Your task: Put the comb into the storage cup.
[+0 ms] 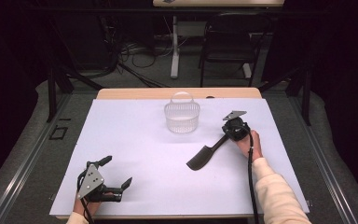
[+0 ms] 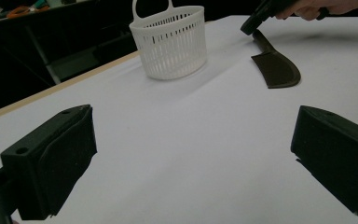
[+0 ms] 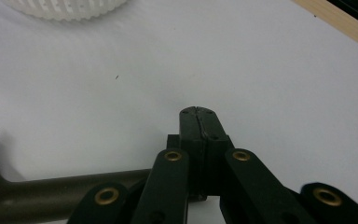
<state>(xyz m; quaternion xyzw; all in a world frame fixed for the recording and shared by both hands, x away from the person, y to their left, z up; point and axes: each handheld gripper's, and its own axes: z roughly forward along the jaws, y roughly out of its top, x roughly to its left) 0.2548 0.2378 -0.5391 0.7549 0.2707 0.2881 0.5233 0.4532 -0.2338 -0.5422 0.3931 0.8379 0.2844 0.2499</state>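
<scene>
The right tongs (image 1: 227,135) are clamped on the handle end of a dark, olive-black plastic spatula (image 1: 204,157), a flat turner with a broad, curved blade and a slim straight handle. In the right gripper view the two black jaws stand pressed together, with the handle (image 3: 60,189) running out sideways from under them across the white counter (image 1: 135,140). From those tongs the spatula stretches away toward the person's side and inward, its blade lying flat on the counter well short of the left tongs (image 1: 116,173).

The left tongs are spread wide apart, holding nothing, resting low over the near left part of the counter; in the left gripper view the blade (image 2: 276,70) lies ahead and to the right between the two open jaws. A white, slotted plastic basket with a loop handle (image 1: 182,115) stands beyond the right tongs' reach line, up and to their left, apart from the spatula.

The spatula looks light and stiff, with a thin blade that may flex a little at its edge. Its smooth plastic could slip or swivel in a narrow pinch, since the blade's weight hangs far from the grip. A hold farther down the handle, nearer the blade, would likely steady it better; the blade itself lies too flat on the counter to pinch cleanly.
</scene>
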